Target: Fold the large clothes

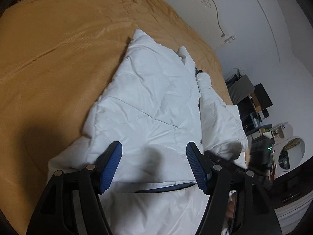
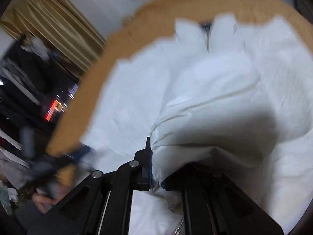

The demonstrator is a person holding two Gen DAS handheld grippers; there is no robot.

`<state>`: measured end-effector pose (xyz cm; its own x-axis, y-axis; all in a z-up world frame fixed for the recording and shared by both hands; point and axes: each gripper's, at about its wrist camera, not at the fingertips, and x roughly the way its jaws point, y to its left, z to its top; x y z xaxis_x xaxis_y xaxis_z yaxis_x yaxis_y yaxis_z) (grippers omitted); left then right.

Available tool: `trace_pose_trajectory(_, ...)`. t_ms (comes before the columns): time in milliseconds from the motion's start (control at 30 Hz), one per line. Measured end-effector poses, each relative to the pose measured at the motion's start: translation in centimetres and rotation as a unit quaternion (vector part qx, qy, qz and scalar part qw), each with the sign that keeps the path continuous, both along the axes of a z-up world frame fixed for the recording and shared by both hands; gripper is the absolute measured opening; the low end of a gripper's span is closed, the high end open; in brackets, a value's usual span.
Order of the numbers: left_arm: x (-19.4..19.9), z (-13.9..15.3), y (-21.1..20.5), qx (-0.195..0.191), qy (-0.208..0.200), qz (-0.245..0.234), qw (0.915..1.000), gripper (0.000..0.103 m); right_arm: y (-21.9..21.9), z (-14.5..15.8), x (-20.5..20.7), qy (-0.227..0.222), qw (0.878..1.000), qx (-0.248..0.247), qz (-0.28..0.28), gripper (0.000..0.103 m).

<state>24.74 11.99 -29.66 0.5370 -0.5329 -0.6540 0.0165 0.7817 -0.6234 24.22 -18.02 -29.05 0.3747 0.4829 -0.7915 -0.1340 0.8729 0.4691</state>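
Currently my right gripper (image 2: 154, 168) has its fingers pinched tight on a bunched fold of the white quilted puffer jacket (image 1: 148, 101), lifting it to fold. My left gripper (image 1: 154, 166) is half open, empty, hovering over the hem. Jacket lies on the mustard-covered bed (image 1: 49, 58). Right view is blurred; the 12 o'clock collar is unclear.

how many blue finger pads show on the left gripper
2. One blue pad stands at lower left, the other at lower right, apart over the white padded jacket on the tan bedspread.
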Motion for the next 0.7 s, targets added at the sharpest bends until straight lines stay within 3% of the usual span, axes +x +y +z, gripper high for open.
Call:
trace_pose_trajectory(133, 0.3, 0.1, 1.3, -0.008, 0.004, 0.013, 0.9999, 0.069, -1.4, -0.5, 0.1, 0.012, 0.999, 0.029, -0.010, 0.012)
trace_pose_trajectory(233, 0.8, 0.0, 0.9, -0.005, 0.011, 0.016, 0.9998, 0.069, -2.2, 1.9, -0.6, 0.010, 1.000, 0.020, -0.001, 0.029)
trace_pose_trajectory(300, 1.3, 0.0, 0.4, -0.003, 0.013, 0.014, 0.9998, 0.069, -3.0, 3.7, -2.4, -0.007, 1.000, 0.031, -0.003, 0.070)
trace_pose_trajectory(367, 1.8, 0.0, -0.3, -0.002, 0.016, 0.011, 0.9998, 0.069, -5.9, 6.9, -5.4, -0.057, 0.996, 0.063, -0.018, 0.083)
trace_pose_trajectory(467, 2.1, 0.2, -1.2, 0.010, 0.016, 0.003, 0.9998, 0.069, -7.8, 8.7, -6.8, -0.075, 0.994, 0.080, -0.021, 0.086)
trace_pose_trajectory(533, 2.2, 0.0, -1.7, 0.013, 0.019, 0.001, 0.9997, 0.069, -9.5, 9.9, -7.3, -0.088, 0.992, 0.070, -0.051, 0.089)
trace_pose_trajectory(567, 2.3, -0.1, -1.8, 0.010, 0.021, 0.000, 0.9997, 0.069, -12.5, 9.6, -7.0, -0.089, 0.989, 0.051, -0.104, 0.093)
trace_pose_trajectory(633, 2.3, -0.4, -2.0, 0.003, 0.024, 0.002, 0.9997, 0.069, -13.2, 8.7, -6.1, -0.079, 0.988, 0.051, -0.124, 0.094)
trace_pose_trajectory(667, 2.3, -0.4, -2.0, 0.002, 0.025, 0.003, 0.9997, 0.069, -14.4, 6.8, -4.1, -0.045, 0.987, 0.075, -0.137, 0.095)
trace_pose_trajectory(700, 2.3, -0.4, -2.1, 0.003, 0.025, 0.004, 0.9997, 0.069, -14.4, 6.8, -4.1, -0.045, 0.987, 0.075, -0.137, 0.090)
